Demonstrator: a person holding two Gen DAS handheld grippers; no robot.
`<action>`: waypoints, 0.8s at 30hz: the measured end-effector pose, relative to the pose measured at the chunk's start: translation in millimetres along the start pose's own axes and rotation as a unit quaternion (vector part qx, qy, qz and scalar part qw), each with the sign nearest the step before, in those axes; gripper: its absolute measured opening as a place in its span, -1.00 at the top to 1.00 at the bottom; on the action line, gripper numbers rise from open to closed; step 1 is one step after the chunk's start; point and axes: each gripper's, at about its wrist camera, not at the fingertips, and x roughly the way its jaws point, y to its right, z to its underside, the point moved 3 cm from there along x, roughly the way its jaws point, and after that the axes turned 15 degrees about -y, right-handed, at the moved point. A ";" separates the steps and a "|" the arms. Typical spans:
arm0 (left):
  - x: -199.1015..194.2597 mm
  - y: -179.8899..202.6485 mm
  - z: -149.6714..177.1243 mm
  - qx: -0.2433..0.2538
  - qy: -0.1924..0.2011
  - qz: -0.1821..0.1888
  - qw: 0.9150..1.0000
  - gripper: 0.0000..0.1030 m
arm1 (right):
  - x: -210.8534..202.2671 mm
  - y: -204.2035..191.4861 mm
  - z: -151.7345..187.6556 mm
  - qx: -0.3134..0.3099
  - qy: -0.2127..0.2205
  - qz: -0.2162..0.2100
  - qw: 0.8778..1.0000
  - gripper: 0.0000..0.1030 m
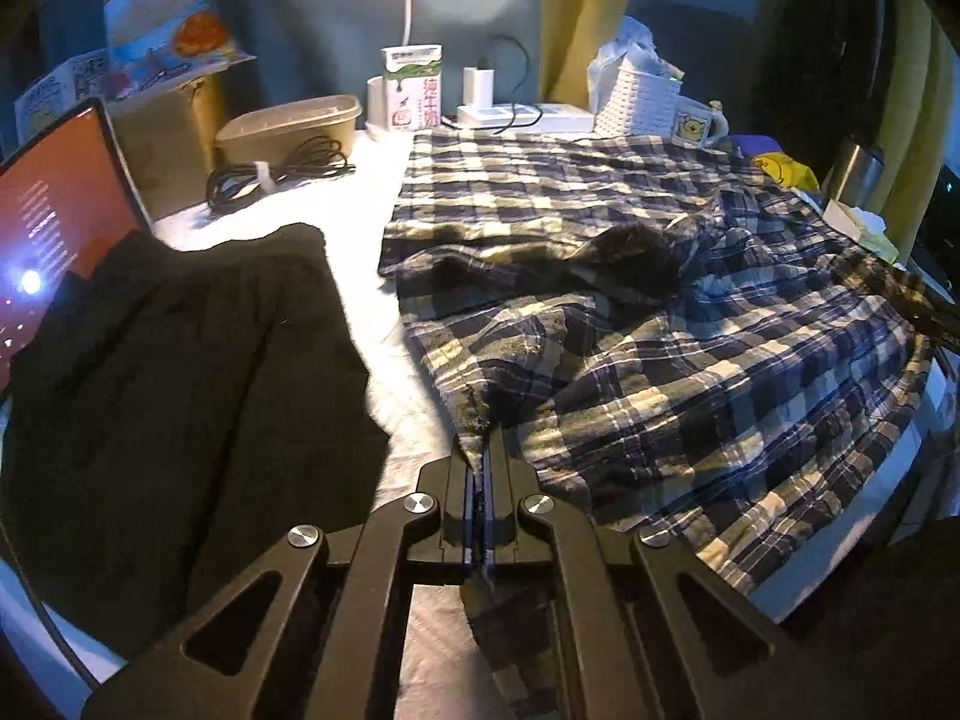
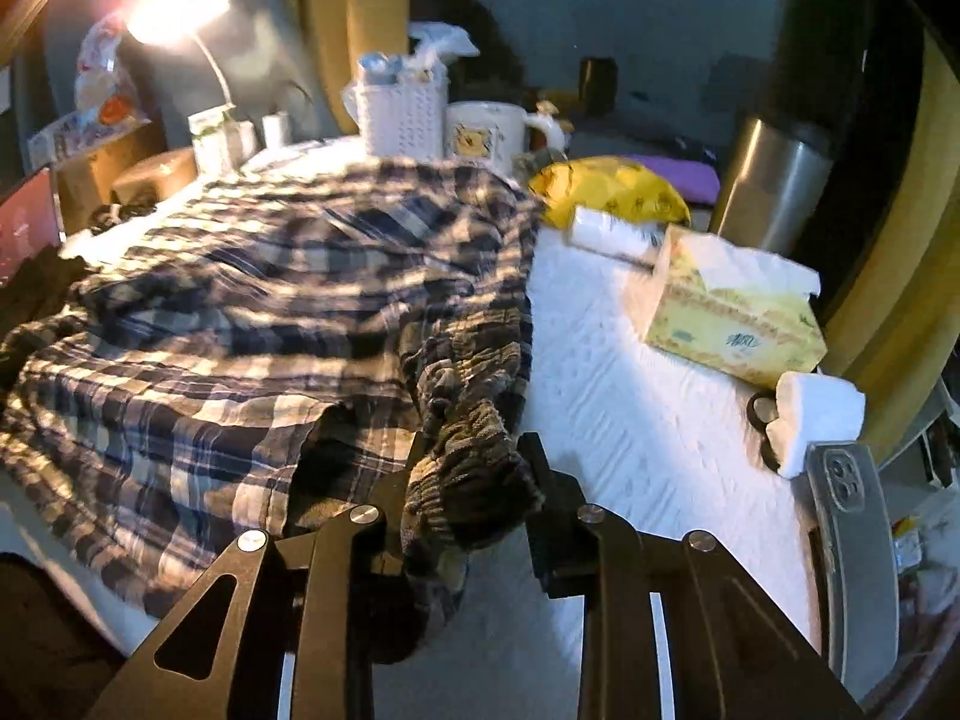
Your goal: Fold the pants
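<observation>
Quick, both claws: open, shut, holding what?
Left claw: shut on the blue-and-cream plaid pants hem.
Right claw: shut on their bunched waistband.

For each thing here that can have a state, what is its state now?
Left claw: shut on the plaid pants' hem.
Right claw: shut on the pants' bunched waistband.
Plaid pants: spread out, rumpled, not folded.
Black garment: lying flat.
Lamp: on.
Screen: lit.
Tissue box: open, tissue sticking out.

Rumpled navy-and-cream plaid pants (image 1: 630, 276) sprawl across the white tabletop (image 1: 360, 252), filling the frame's centre and right, their gathered elastic waistband (image 2: 474, 438) bunched at lower centre.
</observation>
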 end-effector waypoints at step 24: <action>-9.9 31.9 80.0 0.065 -0.030 0.018 0.997 -0.89 | -27.7 27.3 33.5 0.037 0.019 0.051 0.998 -0.62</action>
